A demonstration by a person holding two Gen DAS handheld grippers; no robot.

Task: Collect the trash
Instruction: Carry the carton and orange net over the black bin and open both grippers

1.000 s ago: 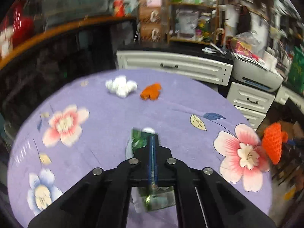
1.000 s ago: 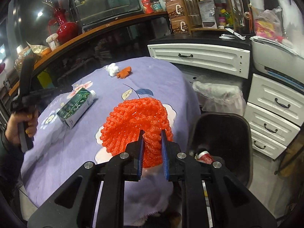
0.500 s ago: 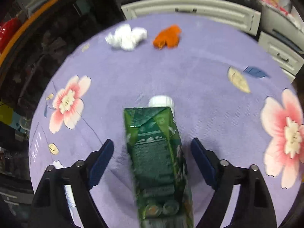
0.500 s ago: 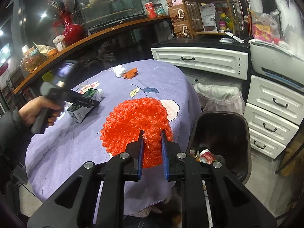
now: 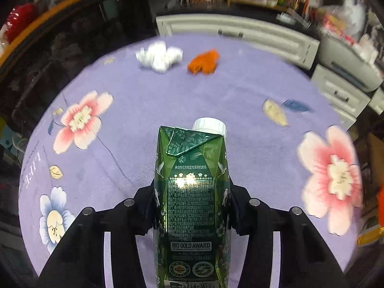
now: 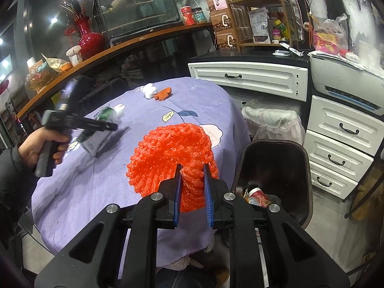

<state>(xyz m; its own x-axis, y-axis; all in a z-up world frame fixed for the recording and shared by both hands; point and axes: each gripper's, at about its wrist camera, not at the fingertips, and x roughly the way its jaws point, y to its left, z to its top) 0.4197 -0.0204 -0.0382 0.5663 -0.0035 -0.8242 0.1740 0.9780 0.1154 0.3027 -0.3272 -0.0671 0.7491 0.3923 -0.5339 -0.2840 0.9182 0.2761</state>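
Left wrist view: the left hand-held gripper (image 5: 192,206) is being closed around the green carton (image 5: 192,192), which is lying on the purple table (image 5: 148,100) with its white cap (image 5: 209,125) pointing away. Half a second back the jaws were spread wide either side of the carton; now the pads are sitting against both its sides, so a grip is probably being established, not yet a lift. Beyond the carton's cap, a white tissue wad (image 5: 158,56) and an orange scrap (image 5: 204,62) are lying near the table's far edge, uncollected.

Right wrist view: the right hand-held gripper (image 6: 193,187) is being kept pinched on the red foam net (image 6: 168,153), unchanged over the last second, and is being held just left of the black bin (image 6: 300,158), which is standing beside the table. The net is not yet being released.

Implication: two items are secured at once; the bin drop is judged the next step for both.
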